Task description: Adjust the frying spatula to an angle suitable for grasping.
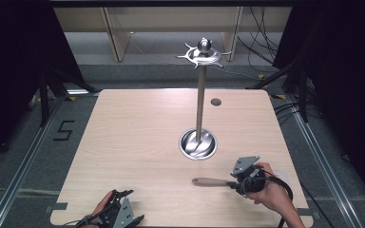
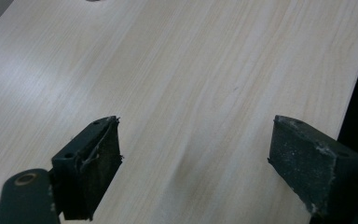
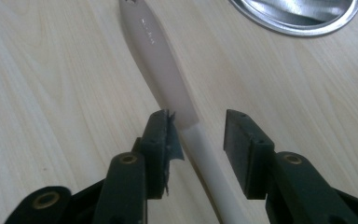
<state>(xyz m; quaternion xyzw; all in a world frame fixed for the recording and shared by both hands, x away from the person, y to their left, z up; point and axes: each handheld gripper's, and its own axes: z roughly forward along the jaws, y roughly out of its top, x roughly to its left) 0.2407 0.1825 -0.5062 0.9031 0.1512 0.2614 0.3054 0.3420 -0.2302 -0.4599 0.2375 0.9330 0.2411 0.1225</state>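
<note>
A utensil with a tan handle (image 1: 209,181) lies flat on the wooden table (image 1: 138,128), in front of the steel stand. In the right gripper view the tan handle (image 3: 161,65) joins a white shaft that runs back between the jaws. My right gripper (image 1: 231,183) (image 3: 198,135) straddles that shaft and is open: the left jaw is at the shaft's edge, and a gap shows on the right jaw's side. My left gripper (image 1: 123,193) (image 2: 193,149) is open wide over bare table at the front left, holding nothing.
A tall steel stand (image 1: 200,95) rises from a round dish base (image 1: 198,144) (image 3: 303,21) at centre right, topped by a crown of hooks (image 1: 203,54). A small round grommet (image 1: 216,101) sits near the table's far edge. Black curtains and cables surround the table.
</note>
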